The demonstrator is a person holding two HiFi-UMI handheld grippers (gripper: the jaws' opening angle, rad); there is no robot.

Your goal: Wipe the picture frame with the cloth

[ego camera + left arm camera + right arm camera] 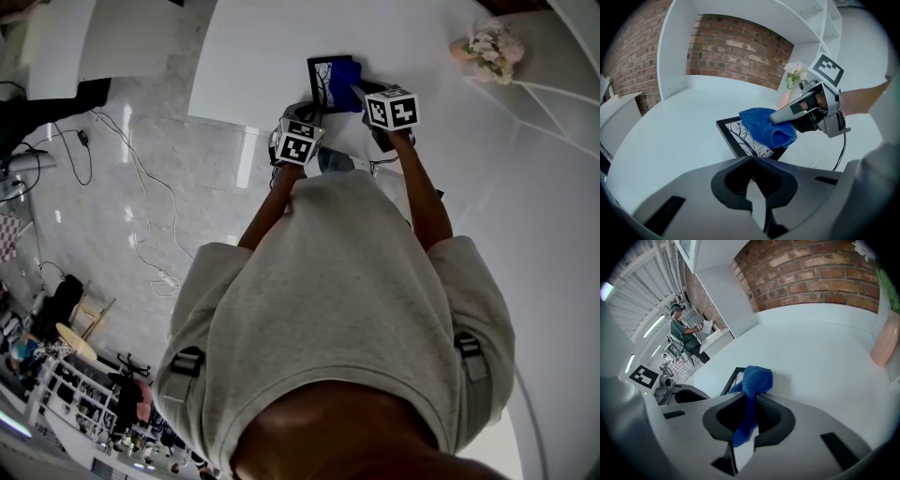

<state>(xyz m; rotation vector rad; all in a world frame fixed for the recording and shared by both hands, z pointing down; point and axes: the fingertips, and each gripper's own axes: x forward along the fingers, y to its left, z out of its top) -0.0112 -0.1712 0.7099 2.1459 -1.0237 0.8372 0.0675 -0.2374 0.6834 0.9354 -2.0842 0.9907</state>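
With right claw (751, 397) pinches limp blue cloth (757, 378) over stiff, breakable black picture frame (736, 136); presses left claw (752, 158) together at its rim.

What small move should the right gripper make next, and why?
Probably slide the cloth across the picture frame toward the person's left. The right gripper is shut on the cloth, which covers the frame's right part; the left part lies bare. The left gripper, jaws together, sits at the frame's near edge.

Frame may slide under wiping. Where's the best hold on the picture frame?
The picture frame lies flat on the table, cloth over its right part; take the bare near corner, coming low from the person's side, where the left gripper sits.
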